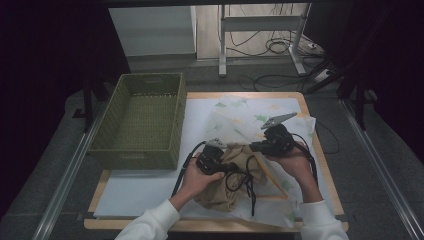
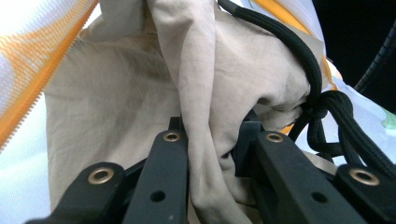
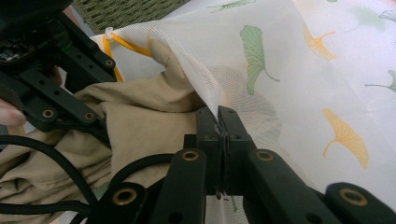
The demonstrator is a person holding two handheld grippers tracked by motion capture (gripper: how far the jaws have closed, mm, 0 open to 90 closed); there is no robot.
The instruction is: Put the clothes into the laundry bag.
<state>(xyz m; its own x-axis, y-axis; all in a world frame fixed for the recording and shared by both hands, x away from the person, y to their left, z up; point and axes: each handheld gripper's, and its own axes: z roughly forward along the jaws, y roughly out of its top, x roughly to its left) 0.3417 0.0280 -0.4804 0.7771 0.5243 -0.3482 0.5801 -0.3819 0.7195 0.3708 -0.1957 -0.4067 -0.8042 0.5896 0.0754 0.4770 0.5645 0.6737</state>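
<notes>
A tan cloth garment [image 1: 225,187] with a black drawstring cord [image 1: 246,181] lies bunched at the mouth of a white mesh bag [image 1: 240,117] printed with green and orange leaves. My left gripper [image 1: 231,168] is shut on a fold of the tan cloth [image 2: 116,102]; its jaws [image 2: 212,133] pinch the fold, and the cord [image 2: 299,46] runs close to the right. My right gripper [image 1: 253,146] is shut on the mesh bag's edge [image 3: 289,70] beside the orange zipper [image 3: 128,44], its pads [image 3: 218,120] meeting on the mesh. The tan cloth [image 3: 140,121] sits partly under the mesh.
A green woven basket [image 1: 135,155] stands at the left of the table, close to my left hand. A white sheet [image 1: 145,192] covers the wooden tabletop [image 1: 325,172]. Table legs and cables lie on the floor beyond the far edge.
</notes>
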